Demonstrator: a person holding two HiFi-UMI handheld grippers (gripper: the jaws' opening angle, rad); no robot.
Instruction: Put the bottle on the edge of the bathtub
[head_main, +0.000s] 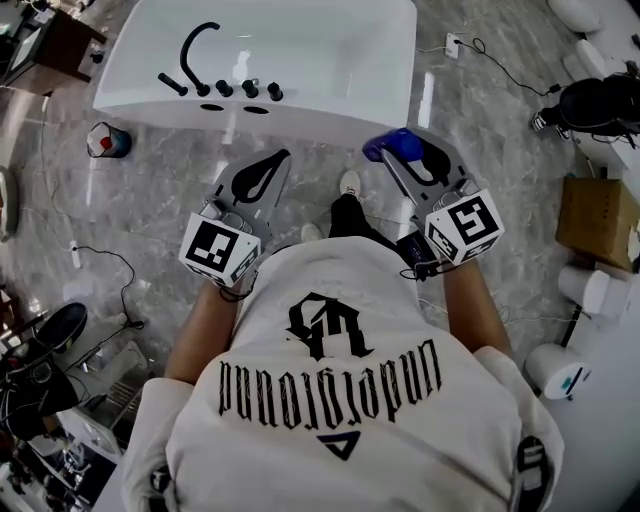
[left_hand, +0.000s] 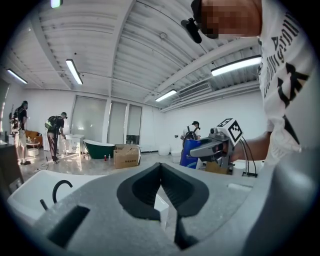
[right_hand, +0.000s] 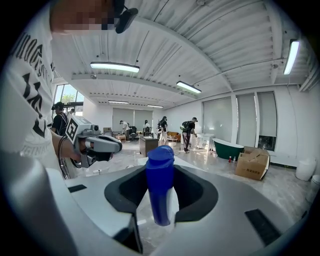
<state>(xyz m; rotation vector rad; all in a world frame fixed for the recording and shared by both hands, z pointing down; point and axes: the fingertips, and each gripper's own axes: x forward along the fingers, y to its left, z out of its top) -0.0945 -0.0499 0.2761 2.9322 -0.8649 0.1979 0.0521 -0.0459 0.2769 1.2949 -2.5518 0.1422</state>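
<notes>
Our right tongs (right_hand: 160, 172) are clamped on the blue bottle (right_hand: 160, 190). It stands upright, long axis vertical, cap on top. We hold it in the air above the grey marble floor (head_main: 150, 210), just beside the near edge of the white bathtub (head_main: 330, 112), toward its right corner. Our left tongs (left_hand: 161, 166) are closed, tips touching, gripping nothing. A black faucet (head_main: 196, 52) sits on the tub's near left rim. A cardboard box (head_main: 597, 222) lies on the floor at the right.
</notes>
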